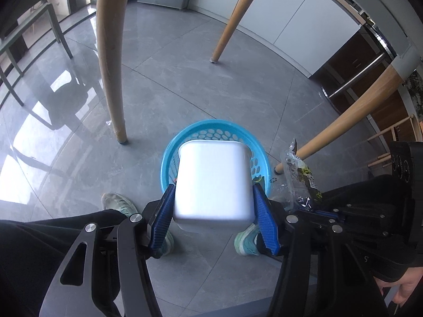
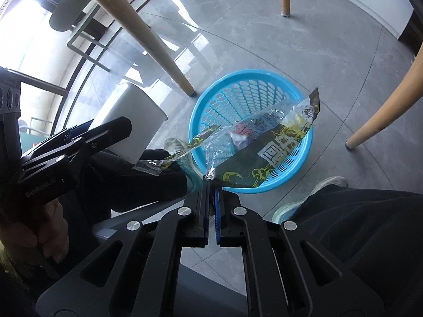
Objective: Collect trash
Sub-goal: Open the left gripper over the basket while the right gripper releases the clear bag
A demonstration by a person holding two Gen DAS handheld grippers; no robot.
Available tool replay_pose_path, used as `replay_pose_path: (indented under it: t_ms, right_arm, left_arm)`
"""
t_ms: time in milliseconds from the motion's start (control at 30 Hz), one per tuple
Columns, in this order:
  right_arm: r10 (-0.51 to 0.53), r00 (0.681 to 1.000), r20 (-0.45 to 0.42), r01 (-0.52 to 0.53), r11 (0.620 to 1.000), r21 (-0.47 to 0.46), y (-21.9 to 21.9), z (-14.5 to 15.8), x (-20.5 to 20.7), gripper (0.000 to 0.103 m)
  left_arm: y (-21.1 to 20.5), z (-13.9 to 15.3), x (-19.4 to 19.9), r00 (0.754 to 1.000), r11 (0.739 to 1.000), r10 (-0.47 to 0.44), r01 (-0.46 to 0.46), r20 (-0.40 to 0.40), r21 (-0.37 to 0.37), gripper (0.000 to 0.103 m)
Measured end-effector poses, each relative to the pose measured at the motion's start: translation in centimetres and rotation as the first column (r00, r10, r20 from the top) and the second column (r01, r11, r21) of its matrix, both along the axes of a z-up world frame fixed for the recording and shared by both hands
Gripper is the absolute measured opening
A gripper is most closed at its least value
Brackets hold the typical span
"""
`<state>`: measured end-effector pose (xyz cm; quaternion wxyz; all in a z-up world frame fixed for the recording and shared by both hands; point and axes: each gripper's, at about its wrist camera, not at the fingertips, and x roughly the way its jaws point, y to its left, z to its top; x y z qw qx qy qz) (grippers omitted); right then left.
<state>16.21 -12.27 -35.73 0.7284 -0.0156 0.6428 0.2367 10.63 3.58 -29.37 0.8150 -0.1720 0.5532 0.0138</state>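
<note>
My left gripper is shut on a white plastic box and holds it above a round blue perforated basket that stands on the floor. The box also shows in the right wrist view, left of the basket. My right gripper is shut on the edge of a crinkled clear and dark snack wrapper, which hangs over the basket. The wrapper shows in the left wrist view, right of the box. Something red and white lies in the basket under the wrapper, mostly hidden.
Wooden table legs stand around the basket on the grey tiled floor. The person's legs and pale green shoes are close to the basket. A green-framed chair is at the far left.
</note>
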Motion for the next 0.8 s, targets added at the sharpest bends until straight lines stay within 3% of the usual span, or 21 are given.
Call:
replay_pose_path:
  t_ms: [467,667,733,800]
  right_arm:
    - [-0.019,0.993,-0.119,0.014,0.999,-0.039,1.0,-7.7,4.9,0.003]
    - [-0.038,0.989,-0.141,0.032,0.998,-0.049,0.6,-9.5,6.1,0.004]
    - [-0.054,0.991,-0.122,0.046,0.997,-0.068,0.4,-9.6,6.4,0.009]
    - [-0.076,0.991,-0.113,0.067,0.995,-0.079,-0.1,-9.4,6.5,0.018]
  left_arm:
    - [0.4,-4.4,3.6,0.998,0.999,-0.012,0.010,-0.065,-0.030,0.057]
    - [0.3,-5.2,4.5,0.997,0.998,-0.025,0.021,-0.071,-0.061,0.058]
    - [0.5,-5.0,4.5,0.998,0.996,-0.012,0.007,-0.061,-0.086,0.058]
    - [0.8,-4.8,4.5,0.999,0.992,-0.004,-0.002,-0.050,-0.124,0.068]
